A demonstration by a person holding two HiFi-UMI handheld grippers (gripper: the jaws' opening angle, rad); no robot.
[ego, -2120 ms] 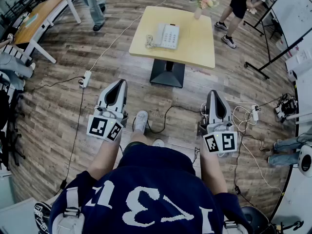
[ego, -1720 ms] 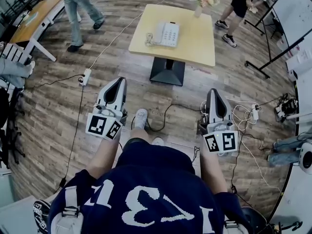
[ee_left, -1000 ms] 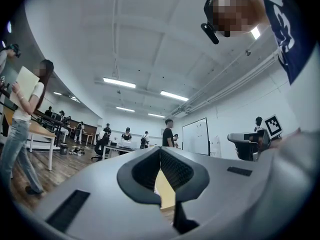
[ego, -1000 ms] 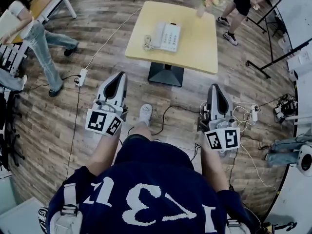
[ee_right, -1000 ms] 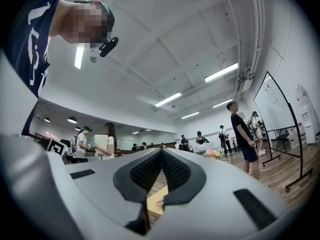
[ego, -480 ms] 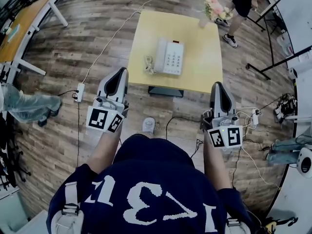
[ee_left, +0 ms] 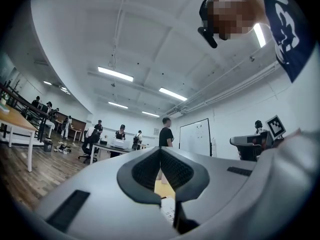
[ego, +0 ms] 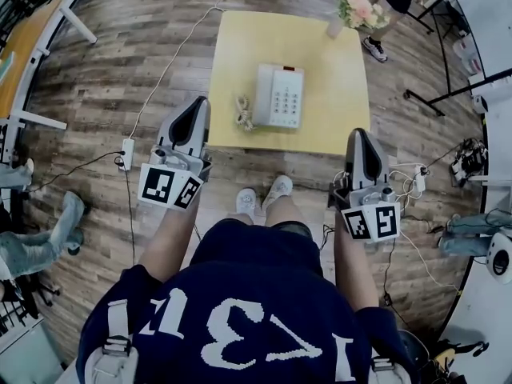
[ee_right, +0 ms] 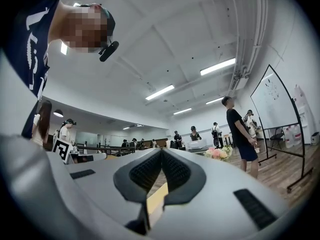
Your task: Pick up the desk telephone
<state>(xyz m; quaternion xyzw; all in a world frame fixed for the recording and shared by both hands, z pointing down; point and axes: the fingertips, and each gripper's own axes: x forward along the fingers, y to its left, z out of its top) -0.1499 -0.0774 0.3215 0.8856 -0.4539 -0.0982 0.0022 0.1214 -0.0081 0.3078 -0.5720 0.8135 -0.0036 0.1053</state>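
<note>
Left gripper (ego: 198, 106) and right gripper (ego: 358, 137), both smooth grey plastic, have their jaws pressed together and hold nothing. They hover by the 2 near corners of a square, pale yellow tabletop (ego: 240, 42). A white, boxy desk telephone (ego: 278, 94) lies mid-tabletop, with its coiled cord (ego: 242, 112) bunched alongside.

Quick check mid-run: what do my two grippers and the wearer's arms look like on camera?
Both the left gripper and right gripper have pale grey tapered shells with dark ridged pads. Each carries a white cube with black square markers at its rear. The person wears a navy short-sleeved shirt with large white figures.
</note>
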